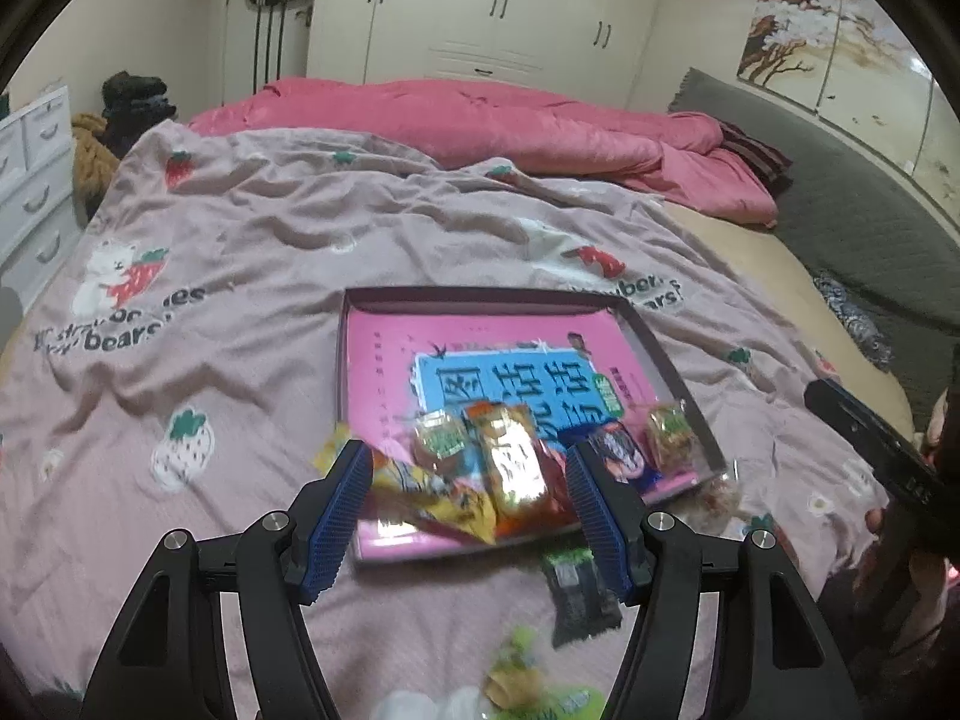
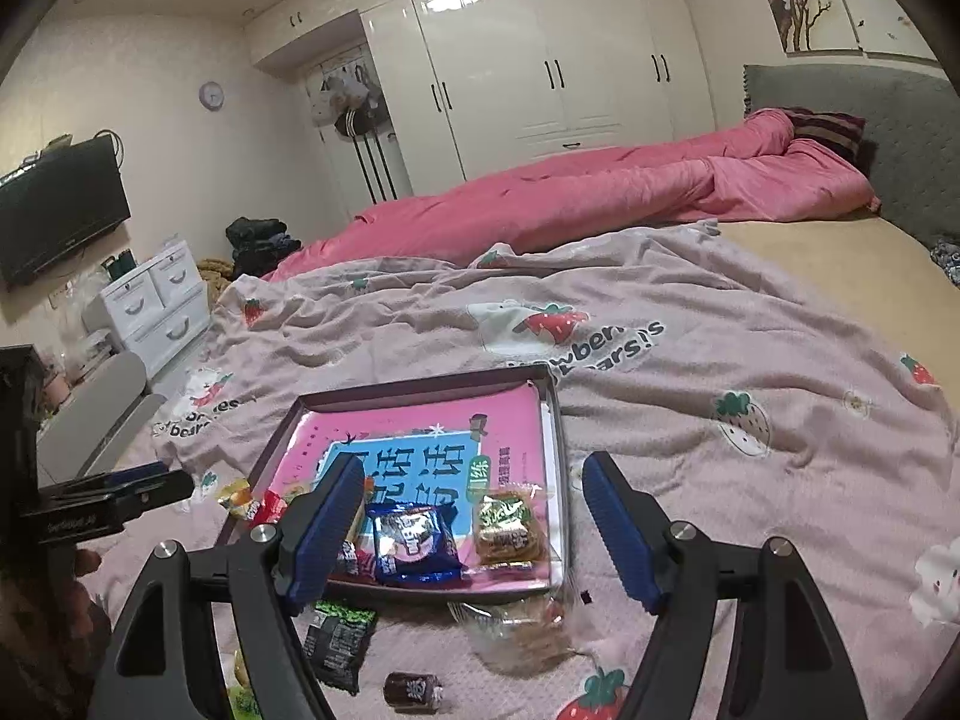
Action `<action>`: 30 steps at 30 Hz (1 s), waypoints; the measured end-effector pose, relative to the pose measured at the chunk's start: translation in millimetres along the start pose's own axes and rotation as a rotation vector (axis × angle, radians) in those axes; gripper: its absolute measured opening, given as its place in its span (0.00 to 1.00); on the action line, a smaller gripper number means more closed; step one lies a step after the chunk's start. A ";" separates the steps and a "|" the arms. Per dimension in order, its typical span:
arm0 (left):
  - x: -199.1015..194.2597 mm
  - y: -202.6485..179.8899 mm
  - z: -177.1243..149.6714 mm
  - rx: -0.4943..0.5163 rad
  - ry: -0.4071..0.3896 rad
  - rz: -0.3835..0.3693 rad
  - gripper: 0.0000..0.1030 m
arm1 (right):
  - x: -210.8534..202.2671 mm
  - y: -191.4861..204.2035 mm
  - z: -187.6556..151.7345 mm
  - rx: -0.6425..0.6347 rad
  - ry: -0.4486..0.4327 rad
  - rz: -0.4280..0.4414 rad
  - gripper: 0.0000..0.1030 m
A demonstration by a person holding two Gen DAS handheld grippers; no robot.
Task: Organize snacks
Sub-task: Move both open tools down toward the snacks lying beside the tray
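A shallow box (image 1: pixel 660 354) with a pink book inside lies on the bed; it also shows in the right wrist view (image 2: pixel 555 420). Several snack packets lie along its near edge: an orange packet (image 1: pixel 516 468), a yellow packet (image 1: pixel 438 495), a blue packet (image 2: pixel 414 543), a clear green-labelled packet (image 2: pixel 510 531). My left gripper (image 1: pixel 468 516) is open and empty, just above the box's near edge. My right gripper (image 2: pixel 474 531) is open and empty over the box's near right corner. Loose on the blanket: a black-green packet (image 2: pixel 339 639), a clear cracker packet (image 2: pixel 522 636), a small brown candy (image 2: pixel 414 690).
The bed has a pink strawberry-print blanket (image 2: pixel 720 360) and a rolled pink quilt (image 2: pixel 600 192) at the back. More green-yellow snacks (image 1: pixel 528 678) lie near the front edge. A white drawer unit (image 2: pixel 156 306) and a TV (image 2: pixel 60 204) stand to the left.
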State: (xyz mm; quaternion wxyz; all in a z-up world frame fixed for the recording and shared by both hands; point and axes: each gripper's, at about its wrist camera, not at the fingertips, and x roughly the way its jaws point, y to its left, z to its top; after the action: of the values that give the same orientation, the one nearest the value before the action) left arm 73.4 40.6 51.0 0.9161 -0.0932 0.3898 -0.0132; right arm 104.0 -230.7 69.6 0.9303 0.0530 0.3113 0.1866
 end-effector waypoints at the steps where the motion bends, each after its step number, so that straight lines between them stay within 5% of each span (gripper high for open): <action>1: -1.1 -2.6 -3.7 0.011 0.003 0.003 0.67 | -0.3 -0.1 -1.1 0.002 0.001 -0.001 0.73; 14: -4.5 -17.6 -37.7 0.007 0.072 -0.012 0.67 | -10.3 37.5 -28.6 -0.122 0.050 0.010 0.76; 30: -10.8 -28.5 -55.6 0.034 0.105 -0.004 0.67 | -11.9 49.4 -50.8 -0.109 0.106 0.028 0.77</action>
State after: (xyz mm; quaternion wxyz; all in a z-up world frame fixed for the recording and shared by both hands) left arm 27.4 4.8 26.1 0.8957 -0.0778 0.4371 -0.0267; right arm 49.2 -190.4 46.2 0.9113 -0.0034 0.3487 0.2188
